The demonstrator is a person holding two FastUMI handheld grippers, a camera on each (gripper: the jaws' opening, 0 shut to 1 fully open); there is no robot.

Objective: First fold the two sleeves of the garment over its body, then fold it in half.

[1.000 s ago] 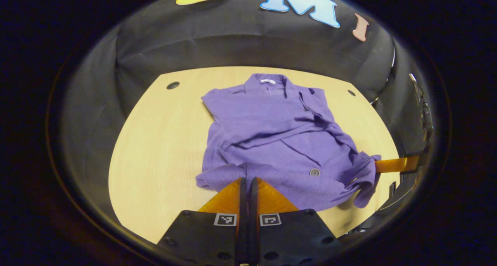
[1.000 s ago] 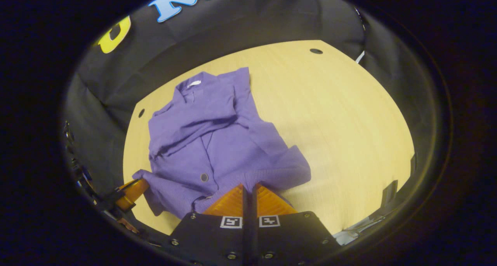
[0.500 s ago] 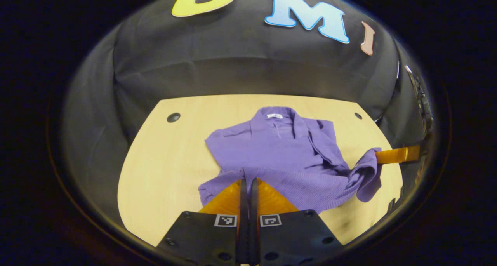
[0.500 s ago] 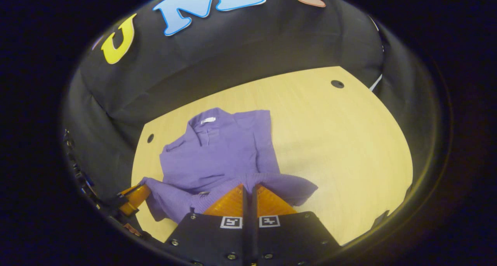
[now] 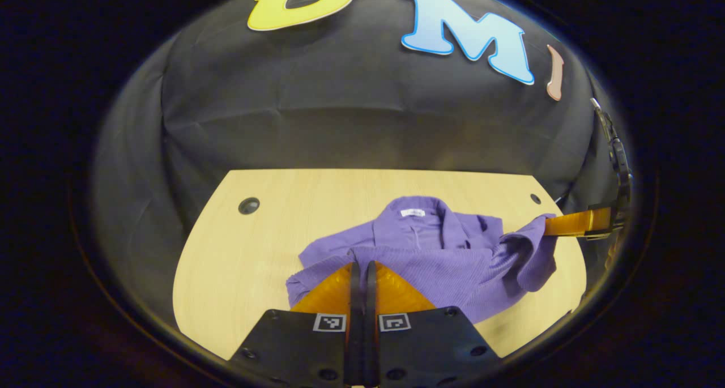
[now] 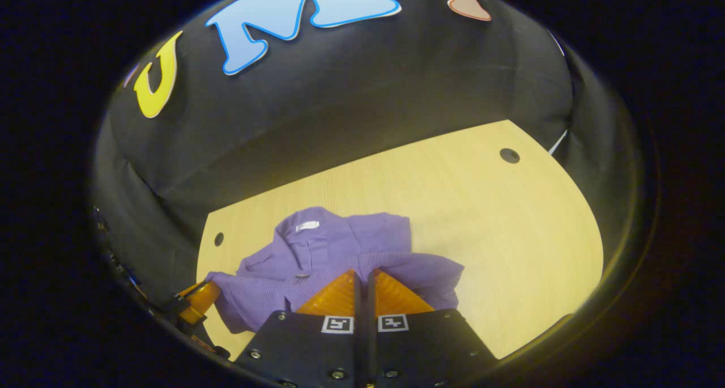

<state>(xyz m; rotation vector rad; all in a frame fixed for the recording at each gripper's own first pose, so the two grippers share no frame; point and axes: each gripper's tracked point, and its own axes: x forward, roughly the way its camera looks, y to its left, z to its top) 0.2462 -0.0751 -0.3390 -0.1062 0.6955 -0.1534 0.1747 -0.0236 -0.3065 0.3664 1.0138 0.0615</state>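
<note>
Both grippers, left (image 5: 361,266) and right (image 6: 362,274), clenched on the shirt's (image 5: 430,252) hem, have carried it farther toward the collar over the bench (image 5: 243,252); the half-fold is nearly closed.

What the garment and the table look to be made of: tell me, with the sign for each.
Garment: a soft purple knit, by the look; fine ribbing shows along the lifted hem, and it drapes and bunches limply where the left gripper and right gripper pinch it. Matte finish.
Table: pale wood or wood-look laminate; faint straight grain, smooth with a slight sheen. Which one, the pictures leave open.
</note>
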